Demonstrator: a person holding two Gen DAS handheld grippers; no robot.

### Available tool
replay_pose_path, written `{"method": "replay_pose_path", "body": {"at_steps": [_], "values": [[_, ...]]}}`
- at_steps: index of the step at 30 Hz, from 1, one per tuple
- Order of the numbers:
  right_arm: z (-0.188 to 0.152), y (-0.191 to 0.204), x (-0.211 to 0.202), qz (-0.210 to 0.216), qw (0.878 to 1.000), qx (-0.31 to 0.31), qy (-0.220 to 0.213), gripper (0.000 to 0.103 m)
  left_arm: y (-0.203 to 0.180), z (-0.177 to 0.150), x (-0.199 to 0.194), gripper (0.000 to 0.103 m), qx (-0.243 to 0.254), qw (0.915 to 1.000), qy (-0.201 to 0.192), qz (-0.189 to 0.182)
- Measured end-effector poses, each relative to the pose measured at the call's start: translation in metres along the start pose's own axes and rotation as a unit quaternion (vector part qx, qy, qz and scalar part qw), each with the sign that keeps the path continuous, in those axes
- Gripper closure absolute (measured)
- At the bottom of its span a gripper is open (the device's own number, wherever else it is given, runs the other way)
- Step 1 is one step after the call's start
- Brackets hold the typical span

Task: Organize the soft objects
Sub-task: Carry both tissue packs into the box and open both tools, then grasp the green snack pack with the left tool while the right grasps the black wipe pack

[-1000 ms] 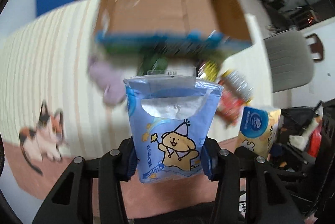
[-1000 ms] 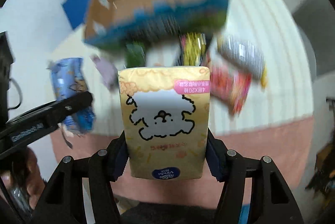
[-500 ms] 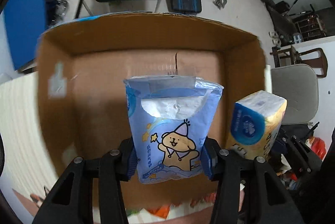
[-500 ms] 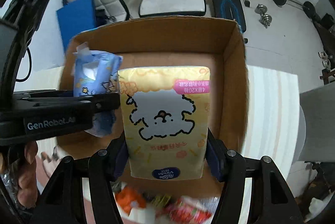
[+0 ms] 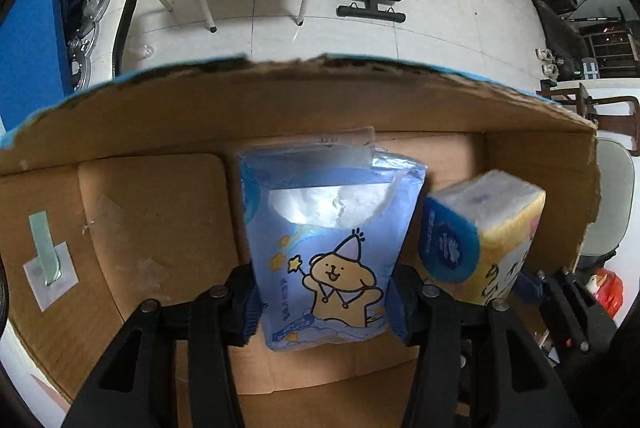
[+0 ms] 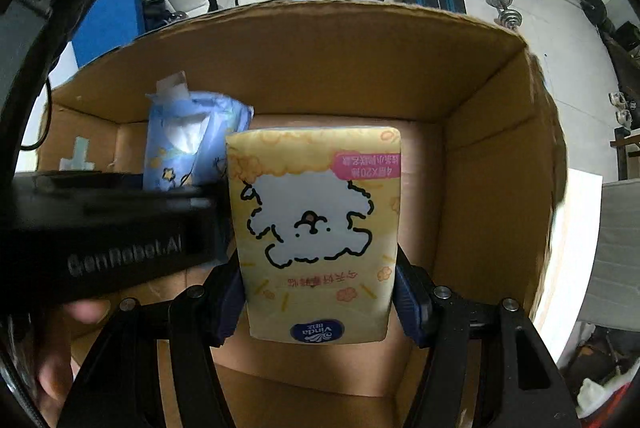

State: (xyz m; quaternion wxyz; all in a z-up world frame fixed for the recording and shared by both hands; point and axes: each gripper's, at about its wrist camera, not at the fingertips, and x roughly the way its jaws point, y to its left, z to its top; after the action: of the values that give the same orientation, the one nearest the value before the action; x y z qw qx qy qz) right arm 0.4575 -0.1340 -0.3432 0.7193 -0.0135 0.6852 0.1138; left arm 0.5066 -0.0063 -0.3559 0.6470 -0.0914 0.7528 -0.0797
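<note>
**Operator:** State the grip on each pack and where the packs are

**Technician:** The left gripper [image 5: 326, 302] is clenched on the blue tissue pack [image 5: 328, 248], pads bearing on its two narrow sides near the lower end. The right gripper [image 6: 320, 302] is clenched on the yellow tissue pack [image 6: 316, 228] in the same way. Both packs hang inside the cardboard box [image 6: 304, 68], side by side and close together; contact with the box floor cannot be confirmed

**Operator:** Handling properties?

**Technician:** Judged light and compressible: film wrap over soft paper. The blue pack has an open dispensing slot with tissue showing, so its upper half is likely the slackest part. The yellow pack looks fuller and squarer. The film is probably slippery

**Operator:** Recommended hold?

**Technician:** Grip across the narrow sides of the body, below the slot, as at present. Avoid the loose top flap [image 5: 348, 144]
</note>
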Motion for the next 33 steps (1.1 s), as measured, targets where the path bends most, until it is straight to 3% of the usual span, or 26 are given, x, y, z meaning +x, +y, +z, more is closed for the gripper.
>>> {"method": "replay_pose_path", "body": {"at_steps": [2, 6, 11, 14, 16, 25, 33], "values": [[0.003, 0.000, 0.001, 0.002, 1.000, -0.001, 0.006, 0.037, -0.002, -0.003, 0.002, 0.048, -0.001, 1.0000, 0.008, 0.000], [0.006, 0.002, -0.003, -0.014, 1.000, -0.009, 0.003, 0.034, -0.002, -0.004, -0.001, 0.016, -0.004, 0.9999, 0.001, 0.010], [0.009, 0.001, -0.011, -0.027, 1.000, -0.003, -0.007, 0.016, 0.004, -0.015, -0.019, 0.004, -0.008, 0.9996, -0.019, 0.020], [0.009, -0.004, -0.018, -0.033, 0.999, 0.004, -0.011, 0.013, 0.005, -0.029, -0.034, 0.002, -0.004, 0.9982, -0.040, 0.044], [-0.001, 0.001, -0.027, -0.031, 0.999, 0.005, -0.018, 0.000, 0.005, -0.040, -0.044, 0.002, -0.003, 0.9973, -0.050, 0.054], [-0.046, 0.023, -0.074, -0.044, 0.996, -0.018, -0.073, 0.000, 0.002, -0.108, -0.092, 0.001, 0.007, 0.9905, -0.111, 0.082], [-0.094, 0.034, -0.121, -0.011, 0.995, -0.021, -0.095, 0.000, -0.011, -0.165, -0.145, 0.001, 0.020, 0.9813, -0.167, 0.093]]}}
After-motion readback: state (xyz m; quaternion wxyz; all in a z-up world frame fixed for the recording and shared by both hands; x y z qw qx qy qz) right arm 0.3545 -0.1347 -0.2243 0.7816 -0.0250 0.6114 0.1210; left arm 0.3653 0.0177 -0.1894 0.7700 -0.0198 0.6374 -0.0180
